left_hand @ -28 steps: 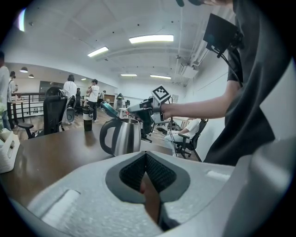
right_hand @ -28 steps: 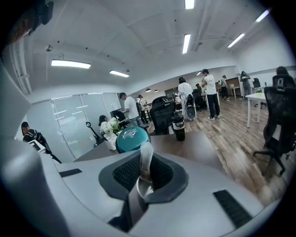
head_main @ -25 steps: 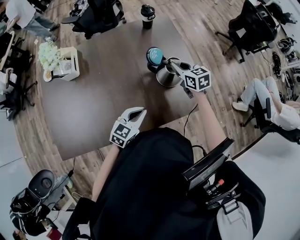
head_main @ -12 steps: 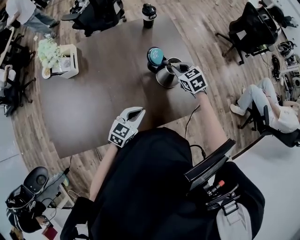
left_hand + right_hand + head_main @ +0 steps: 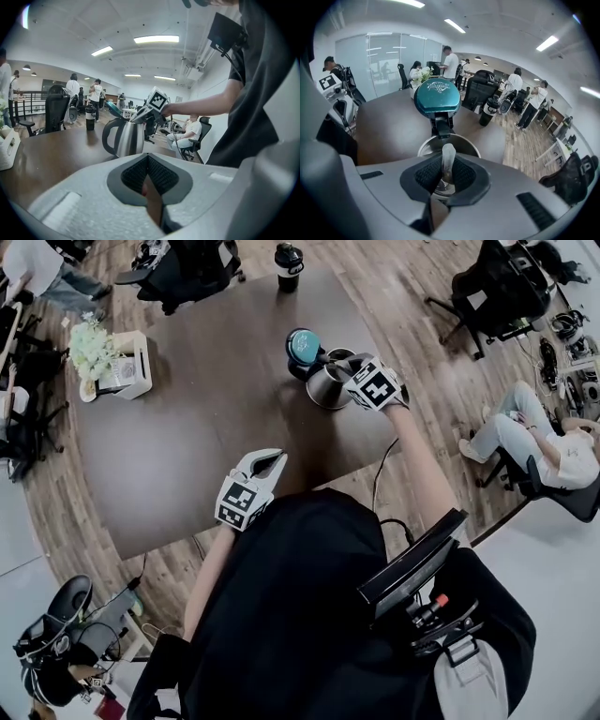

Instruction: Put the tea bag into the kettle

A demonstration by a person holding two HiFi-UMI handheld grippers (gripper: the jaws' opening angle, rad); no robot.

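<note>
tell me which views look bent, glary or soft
Head view: fisheye bows the table edges. Left gripper view: ceiling lights blow out, black round border. Right gripper view: tea bag in the right tool looks slightly soft; kettle lid crisp.

A black short-sleeved top (image 5: 309, 615) covers the person; the pale grey left gripper (image 5: 266, 458) and right gripper (image 5: 344, 367) each bear black ribbed pads (image 5: 425, 175) and a black-and-white marker cube (image 5: 375, 386).

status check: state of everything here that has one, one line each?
kettle: upright, mouth open.
kettle lid: flipped up.
right gripper: shut on the tea bag.
tea bag: held just above the kettle mouth, not dropped in.
left gripper: shut, empty.
bottle: upright, lid on.
</note>
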